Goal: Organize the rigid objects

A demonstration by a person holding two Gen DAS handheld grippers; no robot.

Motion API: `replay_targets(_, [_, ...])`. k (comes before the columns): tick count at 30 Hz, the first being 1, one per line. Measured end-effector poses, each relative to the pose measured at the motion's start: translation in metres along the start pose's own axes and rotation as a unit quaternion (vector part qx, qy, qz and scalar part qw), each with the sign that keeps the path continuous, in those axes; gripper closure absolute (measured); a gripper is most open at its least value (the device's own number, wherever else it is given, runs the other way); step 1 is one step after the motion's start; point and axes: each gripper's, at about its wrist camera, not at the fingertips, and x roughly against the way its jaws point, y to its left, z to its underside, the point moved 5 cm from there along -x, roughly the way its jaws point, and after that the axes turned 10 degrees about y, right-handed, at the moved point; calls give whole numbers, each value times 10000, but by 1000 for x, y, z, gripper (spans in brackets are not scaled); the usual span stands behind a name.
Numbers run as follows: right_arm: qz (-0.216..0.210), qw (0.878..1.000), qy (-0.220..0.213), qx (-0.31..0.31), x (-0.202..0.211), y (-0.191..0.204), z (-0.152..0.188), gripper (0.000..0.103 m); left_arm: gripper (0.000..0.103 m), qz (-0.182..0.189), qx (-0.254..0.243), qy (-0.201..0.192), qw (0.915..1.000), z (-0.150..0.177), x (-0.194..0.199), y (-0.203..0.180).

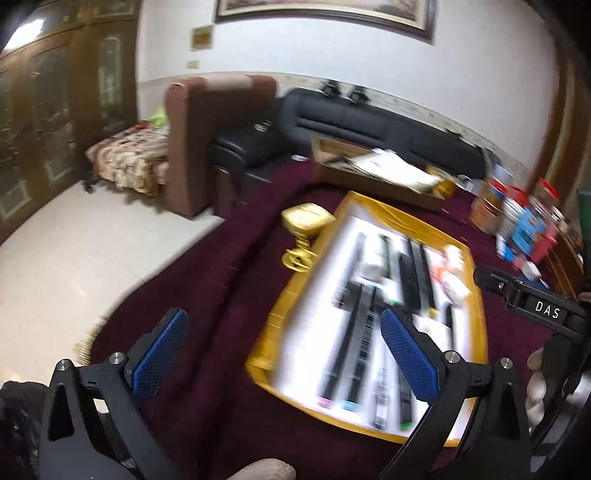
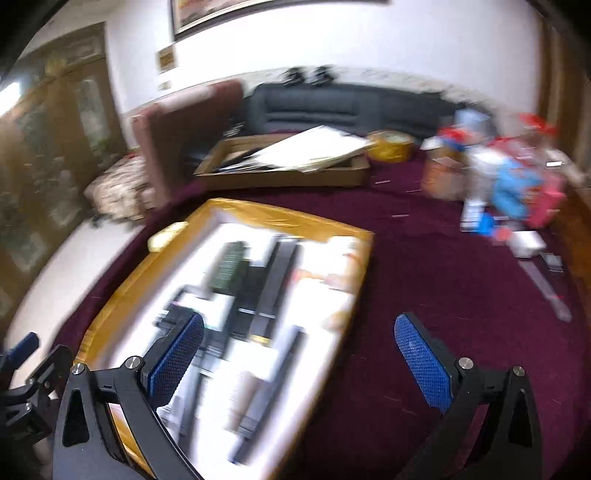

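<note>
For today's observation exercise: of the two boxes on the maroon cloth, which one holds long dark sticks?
The yellow-rimmed box nearer the grippers; its white interior holds the dark sticks. The brown cardboard box behind holds papers.

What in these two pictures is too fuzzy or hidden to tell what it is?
- Long dark items in the yellow-edged tray: motion-blurred in both views; labels unreadable.
- Tray's near corner: covered by the left claw in the left view and by the right claw in the right view.
- Colourful packages far right: smeared in both views.
- Framed picture: cut off by the top edge.
</note>
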Motion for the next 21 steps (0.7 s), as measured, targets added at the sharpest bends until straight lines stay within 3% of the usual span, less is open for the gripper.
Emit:
replay_targets(2, [-857,9959,281,-53,-20,17,-8,1,0,-176,180,-54,9997,-5,-2,18])
replay_targets(4, [-1695,9835,562,-300,-41,32,-15,1,0,-284,343,-71,9990,-9,-5,34])
replay_targets(6, [-2077,9743,669,-558,-56,40,-20,0,0,-319,403,-53,9987,-11,-9,41])
replay_targets(8, [-2738,9541,892,-822,-74,45,-22,0,0,-291,426,-12,9987,-11,-12,45])
replay_targets(9, [-3179,9359,1183,-949,-87,49,-20,0,0,-277,423,2,9987,-12,-14,46])
replay_targets(11, [-3121,9315,1443,-1184,-101,42,-14,2,0,-255,389,30,9989,-12,-17,46])
replay_targets(12, [-3047,9342,1379,-1239,-102,35,-12,9,0,-246,374,35,9990,-12,-18,46])
replay_targets(15, [-2820,9401,1279,-1422,-91,18,-7,9,0,-250,354,7,9991,-13,-21,45])
replay_targets(16, [-2961,9369,1203,-1415,-83,18,-7,9,0,-248,352,3,9991,-13,-21,45])
replay_targets(17, [-3156,9313,1178,-1384,-77,22,-6,9,0,-235,354,1,9991,-14,-22,44])
replay_targets(21, [-4161,8904,1375,-1233,-69,55,6,8,0,-222,353,11,9991,-16,-23,40])
